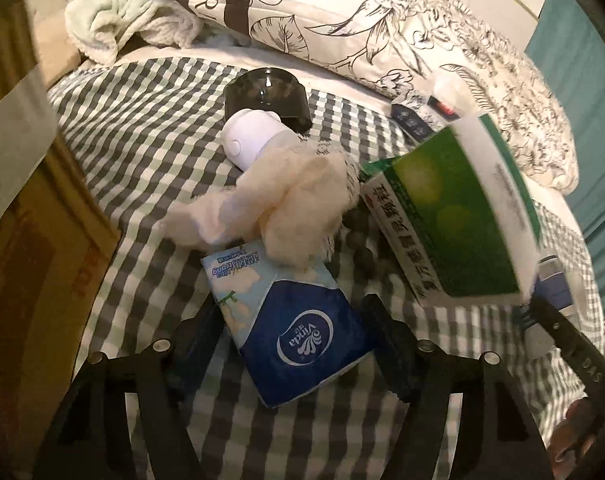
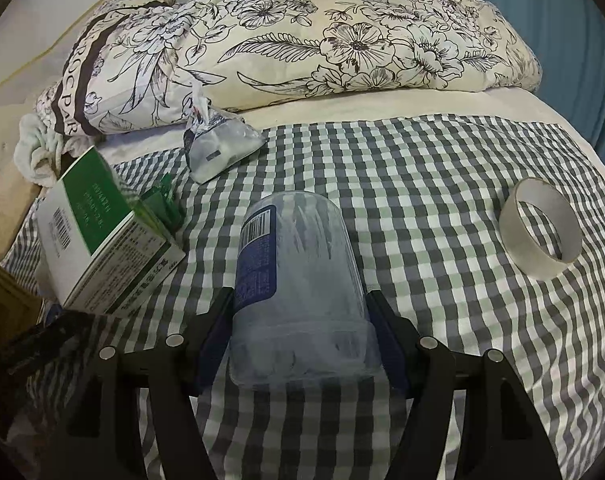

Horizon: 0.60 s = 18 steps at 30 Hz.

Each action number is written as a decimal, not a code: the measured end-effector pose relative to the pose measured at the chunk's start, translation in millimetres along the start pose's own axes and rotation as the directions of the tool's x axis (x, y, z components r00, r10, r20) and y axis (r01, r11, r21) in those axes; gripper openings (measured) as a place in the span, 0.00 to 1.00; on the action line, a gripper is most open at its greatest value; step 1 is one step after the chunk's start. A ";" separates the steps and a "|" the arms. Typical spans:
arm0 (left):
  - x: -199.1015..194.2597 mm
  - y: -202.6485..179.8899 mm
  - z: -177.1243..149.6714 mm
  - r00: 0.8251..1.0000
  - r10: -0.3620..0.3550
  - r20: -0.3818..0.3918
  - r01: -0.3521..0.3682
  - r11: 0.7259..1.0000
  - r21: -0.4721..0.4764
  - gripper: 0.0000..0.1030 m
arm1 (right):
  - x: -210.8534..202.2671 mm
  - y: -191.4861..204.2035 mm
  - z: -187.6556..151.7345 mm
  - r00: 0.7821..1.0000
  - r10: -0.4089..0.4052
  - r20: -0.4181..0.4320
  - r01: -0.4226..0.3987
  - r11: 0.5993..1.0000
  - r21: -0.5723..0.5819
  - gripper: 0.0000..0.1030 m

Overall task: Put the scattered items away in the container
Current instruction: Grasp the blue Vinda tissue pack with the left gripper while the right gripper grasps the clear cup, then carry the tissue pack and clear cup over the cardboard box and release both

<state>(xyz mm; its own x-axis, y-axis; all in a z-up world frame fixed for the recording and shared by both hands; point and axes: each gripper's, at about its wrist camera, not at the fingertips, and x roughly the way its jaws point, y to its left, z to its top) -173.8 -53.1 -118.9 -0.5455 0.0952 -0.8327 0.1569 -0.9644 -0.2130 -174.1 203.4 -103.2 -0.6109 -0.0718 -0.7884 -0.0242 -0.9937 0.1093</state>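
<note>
On checked bedspread: our right gripper clamps clear jar, slick plastic may slip. Our left gripper wide, straddling tissue pack, unheld; may snag wadded cloth.

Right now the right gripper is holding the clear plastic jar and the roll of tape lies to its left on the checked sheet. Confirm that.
Not quite. The right gripper does hold the clear plastic jar, but the roll of tape lies to its right on the checked sheet, not its left. The right wrist view shows this; the green and white box is on the left.
</note>
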 end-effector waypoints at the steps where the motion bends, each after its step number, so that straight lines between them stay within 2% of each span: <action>1: -2.8 -1.2 -2.8 1.000 0.004 -0.003 -0.004 1.000 0.008 0.69 | -3.8 0.2 -2.1 1.000 0.001 -0.001 -0.001 1.000 -0.004 0.63; 9: -42.6 -21.2 -32.9 1.000 -0.029 0.007 0.028 0.994 0.103 0.69 | -40.2 0.7 -32.7 0.999 0.020 -0.030 -0.022 0.998 -0.066 0.63; 18: -93.5 -31.6 -54.3 0.998 -0.042 0.035 0.037 0.988 0.148 0.69 | -92.7 6.2 -61.2 0.997 0.075 -0.030 -0.077 0.994 -0.076 0.62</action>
<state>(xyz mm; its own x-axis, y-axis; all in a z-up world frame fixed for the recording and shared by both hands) -83.1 -18.1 -62.0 -0.5802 0.1273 -0.8044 0.0132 -0.9861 -0.1655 -69.2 198.7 -66.4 -0.5867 -0.1486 -0.7961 0.0830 -0.9889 0.1234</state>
